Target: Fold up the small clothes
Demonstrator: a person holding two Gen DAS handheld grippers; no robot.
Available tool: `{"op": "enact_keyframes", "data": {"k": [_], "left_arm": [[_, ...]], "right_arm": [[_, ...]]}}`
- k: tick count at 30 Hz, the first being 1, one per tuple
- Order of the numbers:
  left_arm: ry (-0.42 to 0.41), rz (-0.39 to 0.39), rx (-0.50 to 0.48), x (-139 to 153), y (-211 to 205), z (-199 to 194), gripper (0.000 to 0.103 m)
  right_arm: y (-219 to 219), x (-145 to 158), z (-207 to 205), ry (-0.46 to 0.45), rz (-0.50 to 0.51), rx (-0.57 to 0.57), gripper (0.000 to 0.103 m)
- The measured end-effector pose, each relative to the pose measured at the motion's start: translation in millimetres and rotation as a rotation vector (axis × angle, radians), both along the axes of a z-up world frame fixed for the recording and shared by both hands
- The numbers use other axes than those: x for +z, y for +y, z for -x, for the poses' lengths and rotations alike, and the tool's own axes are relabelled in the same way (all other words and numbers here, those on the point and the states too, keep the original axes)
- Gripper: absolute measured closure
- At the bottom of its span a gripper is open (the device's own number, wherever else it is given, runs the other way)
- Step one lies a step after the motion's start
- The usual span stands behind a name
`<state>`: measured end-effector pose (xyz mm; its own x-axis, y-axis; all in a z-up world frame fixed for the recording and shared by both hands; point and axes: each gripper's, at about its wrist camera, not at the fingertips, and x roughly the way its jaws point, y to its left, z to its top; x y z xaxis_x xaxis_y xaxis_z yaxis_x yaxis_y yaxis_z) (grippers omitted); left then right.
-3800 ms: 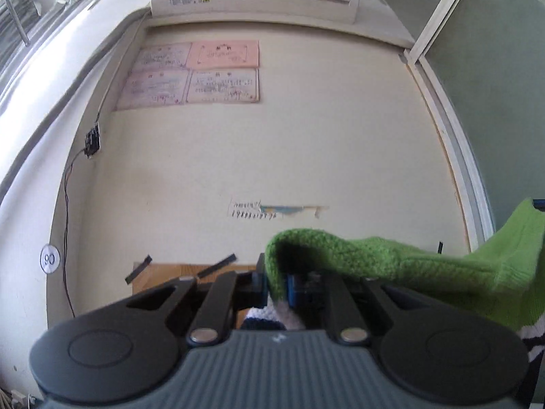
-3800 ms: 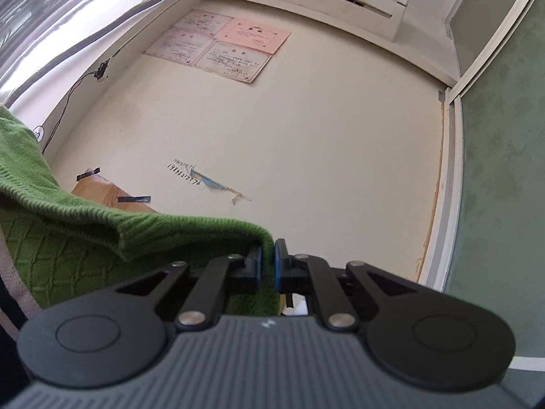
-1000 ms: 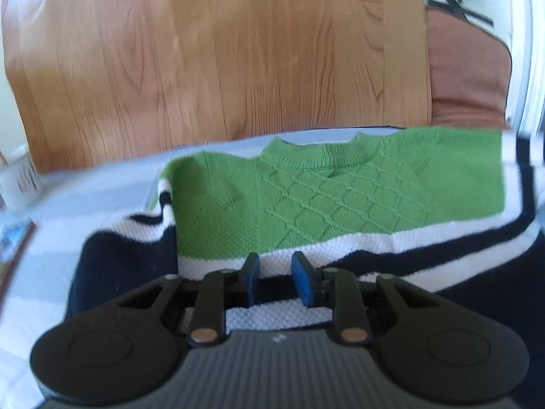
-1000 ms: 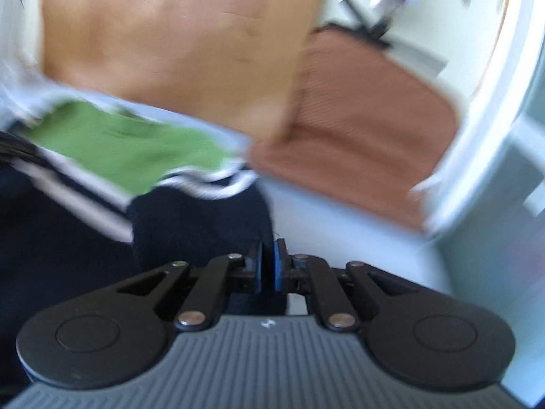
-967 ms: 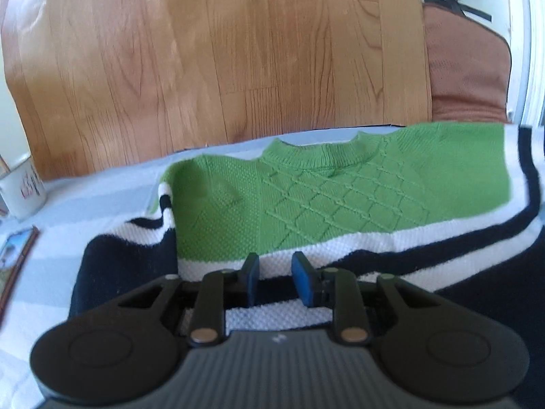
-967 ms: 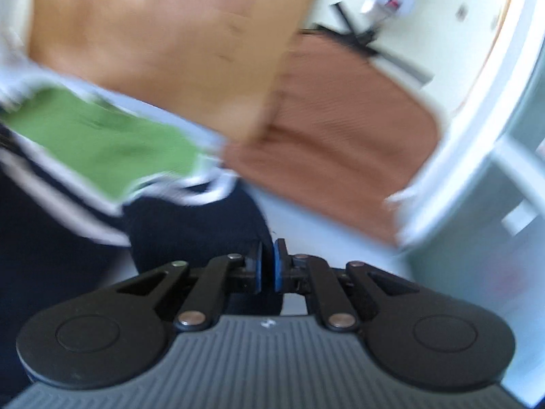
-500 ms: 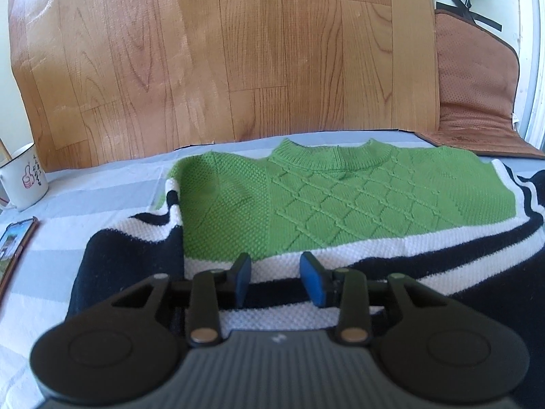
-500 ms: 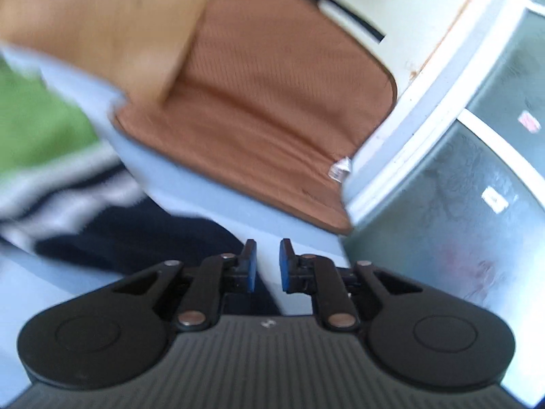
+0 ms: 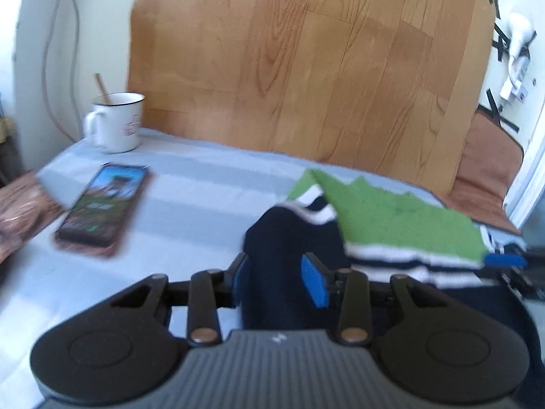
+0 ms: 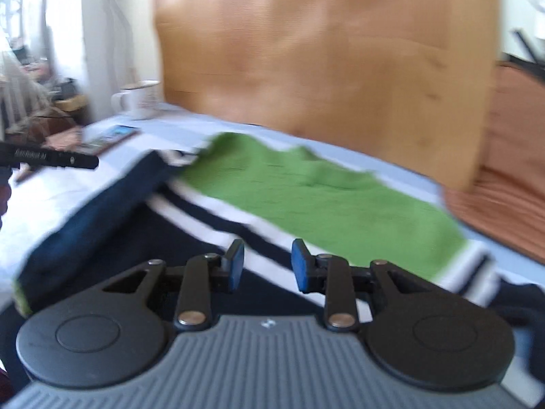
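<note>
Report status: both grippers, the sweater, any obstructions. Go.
Left gripper open, navy sleeve between its jaws. Right gripper open, empty. Green, white and navy knitted sweater flat on the bed. Smartphone and white enamel mug off left, not obstructing.

Phone (image 9: pixel 102 206) and mug (image 9: pixel 114 122) stand left of sweater (image 9: pixel 391 221).

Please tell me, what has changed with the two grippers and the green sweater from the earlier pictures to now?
Both grippers let go: the left gripper and right gripper, earlier shut on the lifted sweater, are now open. The sweater came down and lies on the bed. The left gripper has swung left, toward the dark sleeve. The sweater stays spread, unfolded.
</note>
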<state>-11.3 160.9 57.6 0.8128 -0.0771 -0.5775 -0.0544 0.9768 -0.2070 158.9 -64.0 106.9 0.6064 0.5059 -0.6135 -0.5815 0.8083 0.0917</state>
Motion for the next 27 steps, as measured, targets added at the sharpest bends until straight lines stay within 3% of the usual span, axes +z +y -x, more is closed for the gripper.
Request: {"op": "enact_keyframes", "data": {"k": [5, 8, 10, 13, 14, 15, 16, 17, 18, 21, 23, 27], "left_arm": [[0.014, 0.001, -0.103, -11.0, -9.6, 43.4, 0.067], [0.031, 0.023, -0.201, -20.8, -23.0, 64.6, 0.059], [0.043, 0.001, -0.262, -24.4, -34.3, 77.0, 0.039], [0.032, -0.053, -0.326, -26.0, -48.3, 92.4, 0.025], [0.034, -0.083, -0.332, -28.4, -53.8, 94.1, 0.026], [0.046, -0.118, -0.329, -32.0, -58.1, 92.8, 0.036], [0.067, -0.156, -0.316, -36.5, -61.1, 89.2, 0.059], [0.072, -0.209, -0.285, -39.5, -62.6, 86.1, 0.066], [0.066, -0.232, -0.274, -39.3, -61.7, 83.7, 0.084], [0.055, -0.139, -0.199, -25.6, -27.5, 76.4, 0.09], [0.018, -0.111, -0.082, -12.5, 4.0, 76.3, 0.09], [-0.017, 0.031, 0.175, 6.1, 79.3, 78.4, 0.09]], "right_arm": [[40.0, -8.8, 3.3, 0.121, -0.135, 0.044, 0.07], [58.5, -8.9, 12.5, 0.131, -0.145, 0.066, 0.07], [61.2, -7.8, 13.9, 0.143, -0.145, 0.066, 0.07], [63.1, -7.7, 13.0, 0.156, -0.127, 0.042, 0.07], [61.8, -8.1, 13.4, 0.161, -0.13, 0.037, 0.07], [58.9, -6.9, 15.2, 0.165, -0.137, 0.03, 0.07], [53.9, -7.4, 16.1, 0.168, -0.143, 0.025, 0.07], [50.4, -7.1, 17.8, 0.168, -0.148, 0.015, 0.069], [49.0, -8.3, 18.5, 0.168, -0.152, 0.005, 0.07], [32.6, -5.8, 25.2, 0.169, -0.172, -0.034, 0.07], [20.3, -2.9, 29.7, 0.165, -0.189, -0.065, 0.07], [-7.6, 4.2, 38.8, 0.14, -0.231, -0.138, 0.07]]}}
